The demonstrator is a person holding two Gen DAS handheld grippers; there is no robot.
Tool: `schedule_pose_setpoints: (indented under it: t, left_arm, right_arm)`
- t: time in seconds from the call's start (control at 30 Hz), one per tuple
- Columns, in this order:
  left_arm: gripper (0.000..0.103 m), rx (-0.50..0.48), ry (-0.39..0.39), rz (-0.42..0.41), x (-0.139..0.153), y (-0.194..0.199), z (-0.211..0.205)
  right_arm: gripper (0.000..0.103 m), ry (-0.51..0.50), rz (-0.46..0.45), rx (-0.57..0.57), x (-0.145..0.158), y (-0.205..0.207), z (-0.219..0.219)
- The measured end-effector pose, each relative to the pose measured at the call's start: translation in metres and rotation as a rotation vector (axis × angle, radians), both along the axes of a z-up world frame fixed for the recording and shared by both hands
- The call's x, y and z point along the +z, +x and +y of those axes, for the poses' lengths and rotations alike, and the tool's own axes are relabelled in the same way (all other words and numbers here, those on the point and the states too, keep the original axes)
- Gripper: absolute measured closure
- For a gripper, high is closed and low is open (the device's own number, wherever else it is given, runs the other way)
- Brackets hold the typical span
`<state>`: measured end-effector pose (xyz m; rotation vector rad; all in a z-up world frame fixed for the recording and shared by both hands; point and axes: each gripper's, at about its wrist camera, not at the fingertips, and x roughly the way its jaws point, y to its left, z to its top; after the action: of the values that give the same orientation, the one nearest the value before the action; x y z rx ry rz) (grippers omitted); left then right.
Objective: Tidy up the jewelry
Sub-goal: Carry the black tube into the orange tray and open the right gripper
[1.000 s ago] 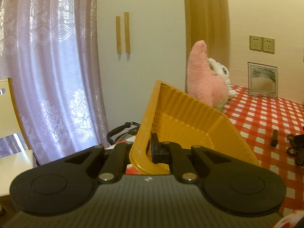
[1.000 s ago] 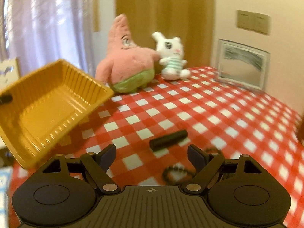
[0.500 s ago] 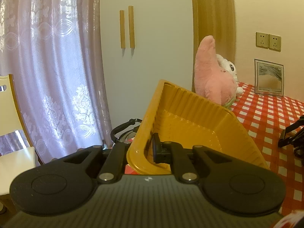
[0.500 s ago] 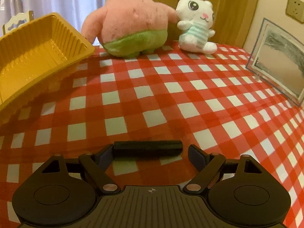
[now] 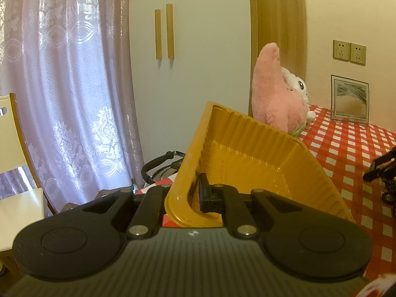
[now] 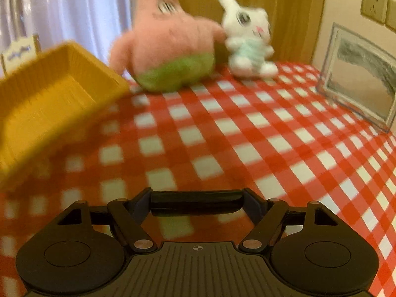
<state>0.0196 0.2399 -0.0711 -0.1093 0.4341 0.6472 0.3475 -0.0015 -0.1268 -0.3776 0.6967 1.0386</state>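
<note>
The left gripper (image 5: 191, 198) is closed on the near wall of a yellow tray (image 5: 247, 153): one finger sits inside the tray, the other outside, with the rim pinched between them. The tray hangs tilted, its open face turned toward the table's middle.

The right gripper (image 6: 196, 201) is part-closed across a short black stick (image 6: 196, 200), apparently a jewelry piece or holder. The stick's long axis runs crosswise between the fingertips, each end meeting a finger, so it looks held end to end. Whether it has left the red-checked tablecloth (image 6: 247, 128) cannot be told.

From the right gripper the tray lies ahead and to the left, near but apart, its mouth facing the stick. The next move is likely a carry leftward and forward into that opening; the right hand holds the piece, the left only presents the tray.

Counted: one tray, one stick, and one dark beaded item (image 5: 389, 190) at the left view's right edge, too cropped to identify. Behind stand two plush toys, a pink star (image 6: 168, 44) and a white rabbit (image 6: 247, 39), plus one framed picture (image 6: 358, 84).
</note>
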Motion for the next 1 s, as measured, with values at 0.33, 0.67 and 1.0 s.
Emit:
schedule_pose_setpoints:
  t: [0.33,0.67,1.0]
  left_arm:
    - [0.095,-0.015,-0.011,-0.007,-0.001,-0.001,-0.002]
    - [0.097,-0.044,-0.050,-0.012,-0.002,-0.005,0.002]
    - [0.099,-0.131,-0.065,-0.005,0.000,-0.006,0.004]
  right_arm:
    - [0.026,0.187,0.047,0.337,0.045,-0.102,0.058]
    - [0.026,0.046,0.010,0.434,0.021,-0.152,0.111]
    - [0.026,0.077,0.037,0.251,0.031,-0.151,0.088]
